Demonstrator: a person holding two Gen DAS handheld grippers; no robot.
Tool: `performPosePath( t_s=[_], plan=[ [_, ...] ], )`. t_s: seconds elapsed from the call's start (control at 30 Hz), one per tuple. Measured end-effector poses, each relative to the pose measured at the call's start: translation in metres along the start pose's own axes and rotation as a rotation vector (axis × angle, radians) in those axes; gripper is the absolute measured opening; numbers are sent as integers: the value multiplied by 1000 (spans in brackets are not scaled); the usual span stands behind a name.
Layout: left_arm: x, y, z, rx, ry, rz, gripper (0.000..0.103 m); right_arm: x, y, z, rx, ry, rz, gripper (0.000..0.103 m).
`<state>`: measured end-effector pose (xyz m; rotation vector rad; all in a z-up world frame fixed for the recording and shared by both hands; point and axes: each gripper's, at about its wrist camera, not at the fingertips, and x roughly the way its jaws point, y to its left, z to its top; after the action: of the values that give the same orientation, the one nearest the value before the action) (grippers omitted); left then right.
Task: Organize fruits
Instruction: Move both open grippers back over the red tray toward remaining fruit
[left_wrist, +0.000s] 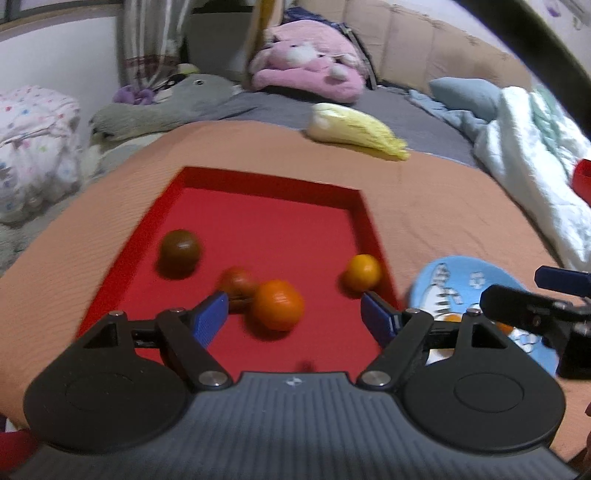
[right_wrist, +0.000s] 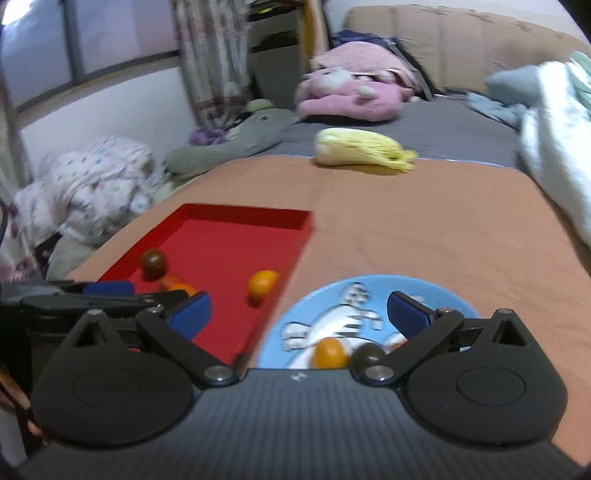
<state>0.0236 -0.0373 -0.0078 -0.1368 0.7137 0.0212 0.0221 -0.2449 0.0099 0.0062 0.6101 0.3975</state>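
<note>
A red tray (left_wrist: 266, 177) lies on the orange cloth and holds a dark brown fruit (left_wrist: 180, 251), a reddish fruit (left_wrist: 236, 282), an orange (left_wrist: 277, 304) and a small orange fruit (left_wrist: 361, 272). My left gripper (left_wrist: 295, 317) is open and empty over the tray's near end, with the orange between its fingers but untouched. A blue cartoon plate (right_wrist: 436, 291) lies right of the tray (right_wrist: 236, 221) and holds an orange fruit (right_wrist: 330, 352) and a dark fruit (right_wrist: 365, 354). My right gripper (right_wrist: 299, 314) is open and empty above the plate's left side.
A yellow-white plush cabbage (right_wrist: 360, 150) lies at the cloth's far edge. Pink (right_wrist: 347, 94) and grey (right_wrist: 236, 142) plush toys lie on the bed behind. Bedding is piled at the right (left_wrist: 532, 162) and left (left_wrist: 33, 147). A red object (left_wrist: 583, 179) shows at the right edge.
</note>
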Motion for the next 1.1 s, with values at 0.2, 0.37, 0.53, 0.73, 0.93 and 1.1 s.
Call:
performPosePath(
  t_s=[0.2,0.37,0.53,0.73,0.93,1.1],
  plan=[
    [-4,36,-1,-56,3,104,83,18,38,-2,-140,21,48,103],
    [-10,63,0,-156,-1,192,83,31,69,-7,-252,39,92,103],
    [-12,70,0,-183,3,196,83,51,95,-5,-302,75,131,99],
    [-6,68,0,-193,13,182,83,84,112,-3,-319,166,141,70],
    [2,64,2,-192,27,157,83,103,113,0,-308,204,135,59],
    [8,58,3,-184,35,136,83,116,109,3,-289,228,144,45]
  ],
)
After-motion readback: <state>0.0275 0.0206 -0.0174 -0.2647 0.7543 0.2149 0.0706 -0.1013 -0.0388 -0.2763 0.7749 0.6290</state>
